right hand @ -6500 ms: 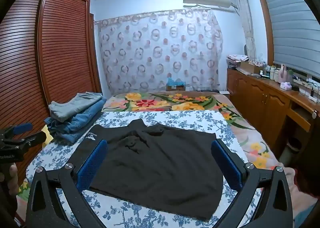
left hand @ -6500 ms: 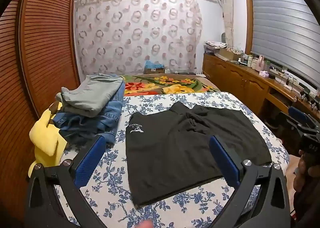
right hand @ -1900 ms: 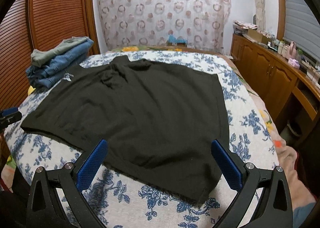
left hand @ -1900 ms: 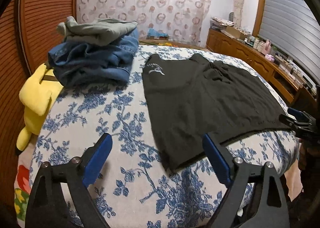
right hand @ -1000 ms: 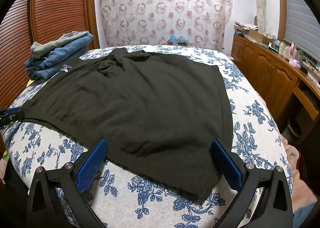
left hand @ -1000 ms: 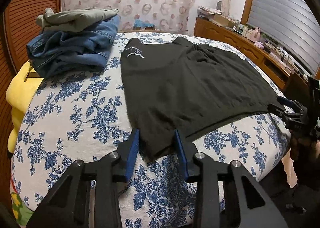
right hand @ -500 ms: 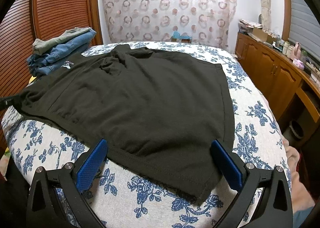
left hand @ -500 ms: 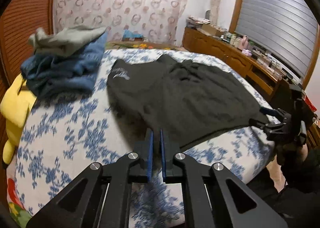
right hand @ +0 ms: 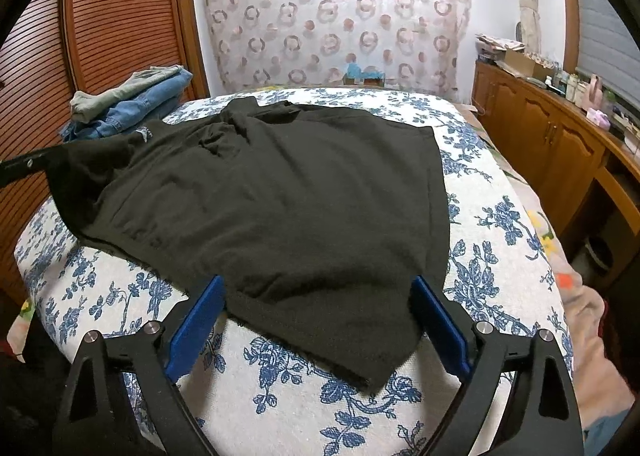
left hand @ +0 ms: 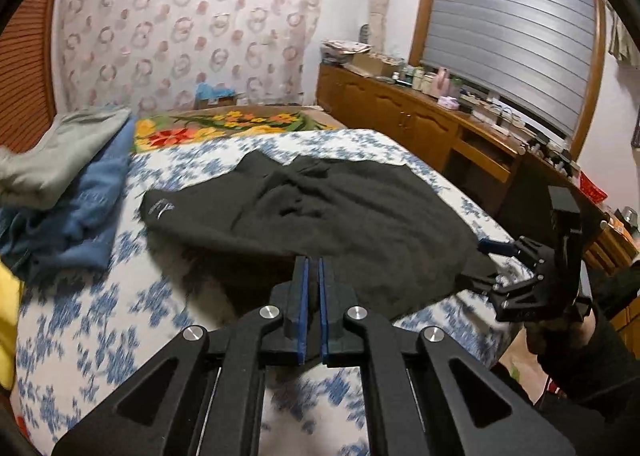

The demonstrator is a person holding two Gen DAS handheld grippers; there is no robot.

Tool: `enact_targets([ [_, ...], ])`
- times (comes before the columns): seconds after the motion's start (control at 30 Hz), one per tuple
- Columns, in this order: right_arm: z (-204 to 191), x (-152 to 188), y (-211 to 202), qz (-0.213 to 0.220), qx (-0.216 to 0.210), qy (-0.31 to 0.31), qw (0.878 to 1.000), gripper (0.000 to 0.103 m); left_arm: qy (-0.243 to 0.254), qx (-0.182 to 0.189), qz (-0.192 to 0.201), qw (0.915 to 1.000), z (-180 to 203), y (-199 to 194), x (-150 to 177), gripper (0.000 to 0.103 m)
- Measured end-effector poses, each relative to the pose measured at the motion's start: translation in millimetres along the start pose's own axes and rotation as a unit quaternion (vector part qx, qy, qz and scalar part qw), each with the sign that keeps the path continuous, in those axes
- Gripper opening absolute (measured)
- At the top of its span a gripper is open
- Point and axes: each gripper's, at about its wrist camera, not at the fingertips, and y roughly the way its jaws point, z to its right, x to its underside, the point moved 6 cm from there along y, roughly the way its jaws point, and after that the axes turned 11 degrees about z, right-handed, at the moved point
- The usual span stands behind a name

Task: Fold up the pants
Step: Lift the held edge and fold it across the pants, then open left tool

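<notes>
Gripping the near left corner of the black pants (right hand: pixel 280 195), the left gripper (left hand: pixel 311 268) is clamping its blue pads together on the cloth, and in the right wrist view that corner is standing lifted clear of the bedspread (right hand: pixel 500 223) while the rest of the garment is lying flat. The pants are spreading across the middle of the bed, their near hem running along the near edge and their far end reaching toward the flowered blanket (left hand: pixel 224 123). The right gripper (right hand: pixel 316 320) is sitting at the near right corner with its jaws closing; the corner of the cloth is lying between the two wide-set pads, but neither pad is pressing on it yet, so that side is not held.

Judging by this, the folding is only beginning: no fold is showing in the garment, one corner is secured and the other is about to be taken. What is remaining looks like nearly everything, namely finishing the right-hand grip, carrying the near hem over toward the far end, and then any further folds and smoothing.

A stack of folded jeans (right hand: pixel 136 103) is lying at the far left of the bed, apart from the pants, and a wooden cabinet (right hand: pixel 560 147) is running along the right wall.
</notes>
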Motion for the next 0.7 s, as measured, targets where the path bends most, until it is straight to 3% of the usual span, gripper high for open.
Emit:
enact_targets([
  [0.23,1,-1,-3,-0.001,-0.006,-0.001,1.000,0.083,0.022,0.031,0.010,0.9992,25,25,-24,0.005],
  [0.7,9,-5,-10,0.006,0.004,-0.002,1.000,0.081,0.051,0.101,0.006,0.9936,88,64,-59,0.005],
])
